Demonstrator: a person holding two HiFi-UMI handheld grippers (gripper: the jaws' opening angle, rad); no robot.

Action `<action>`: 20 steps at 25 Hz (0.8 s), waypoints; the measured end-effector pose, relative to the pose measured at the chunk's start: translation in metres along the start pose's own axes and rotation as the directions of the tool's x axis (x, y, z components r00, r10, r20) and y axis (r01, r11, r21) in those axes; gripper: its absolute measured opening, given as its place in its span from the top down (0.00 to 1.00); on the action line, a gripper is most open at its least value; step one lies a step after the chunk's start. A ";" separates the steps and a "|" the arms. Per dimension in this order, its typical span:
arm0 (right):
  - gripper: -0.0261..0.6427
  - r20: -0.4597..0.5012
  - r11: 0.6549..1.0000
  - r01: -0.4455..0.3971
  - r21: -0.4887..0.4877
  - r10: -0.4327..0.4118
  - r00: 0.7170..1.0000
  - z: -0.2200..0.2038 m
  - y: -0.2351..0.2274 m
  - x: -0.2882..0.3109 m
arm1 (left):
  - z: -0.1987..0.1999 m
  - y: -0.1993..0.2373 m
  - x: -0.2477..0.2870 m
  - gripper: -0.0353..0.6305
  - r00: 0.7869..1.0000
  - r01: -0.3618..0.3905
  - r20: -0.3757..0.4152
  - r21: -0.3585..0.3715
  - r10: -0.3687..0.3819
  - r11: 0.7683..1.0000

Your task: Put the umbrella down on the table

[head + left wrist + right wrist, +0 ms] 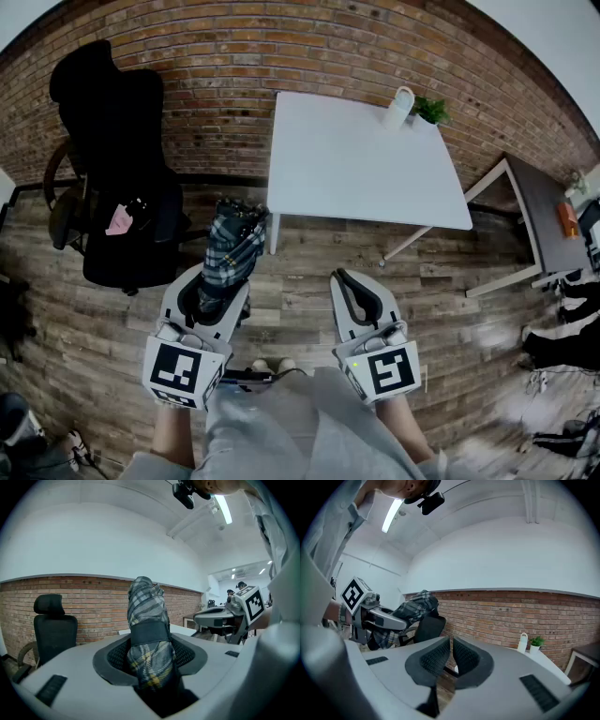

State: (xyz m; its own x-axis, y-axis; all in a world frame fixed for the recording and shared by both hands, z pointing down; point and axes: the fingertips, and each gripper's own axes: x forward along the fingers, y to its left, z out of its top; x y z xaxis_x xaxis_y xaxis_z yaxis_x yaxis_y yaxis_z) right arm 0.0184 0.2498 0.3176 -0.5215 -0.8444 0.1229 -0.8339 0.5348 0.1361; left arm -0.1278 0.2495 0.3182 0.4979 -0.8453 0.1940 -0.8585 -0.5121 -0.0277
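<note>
Left claw (223,286), jaws wide, clamps the folded umbrella (234,244) low down at lower-left centre, likely so its free end reaches the white worktop (356,159) above first; right claw (352,286) closed, empty, held clear.

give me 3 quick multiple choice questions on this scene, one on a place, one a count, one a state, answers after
1. Where is the folded dark plaid umbrella? A) flat on the white square table B) in the left gripper C) in the right gripper
2. How many things stand on the table? A) none B) five C) two
3. The right gripper's jaws are: A) nearly together, empty B) wide apart C) clamped on a cloth

Answers: 1 B, the jaws clamp the umbrella near its strap. 2 C, a white bottle and a small green potted plant stand at the far corner. 3 A, nothing sits between the pads.
</note>
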 end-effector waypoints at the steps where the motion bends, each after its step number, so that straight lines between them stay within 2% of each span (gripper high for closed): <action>1: 0.88 -0.002 1.000 0.000 0.000 0.000 1.000 -0.001 0.000 0.000 | 0.000 0.000 0.000 0.60 1.000 0.000 -0.001 0.000 0.000 1.000; 20: 0.88 -0.012 1.000 0.009 0.015 -0.009 1.000 -0.004 0.003 -0.001 | 0.000 0.001 -0.003 0.60 1.000 0.011 -0.011 0.001 -0.010 1.000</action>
State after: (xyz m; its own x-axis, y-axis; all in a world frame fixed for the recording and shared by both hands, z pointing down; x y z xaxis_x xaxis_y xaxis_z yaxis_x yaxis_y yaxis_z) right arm 0.0175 0.2526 0.3222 -0.5120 -0.8486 0.1336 -0.8412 0.5268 0.1224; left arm -0.1299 0.2513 0.3181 0.5055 -0.8380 0.2054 -0.8531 -0.5210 -0.0265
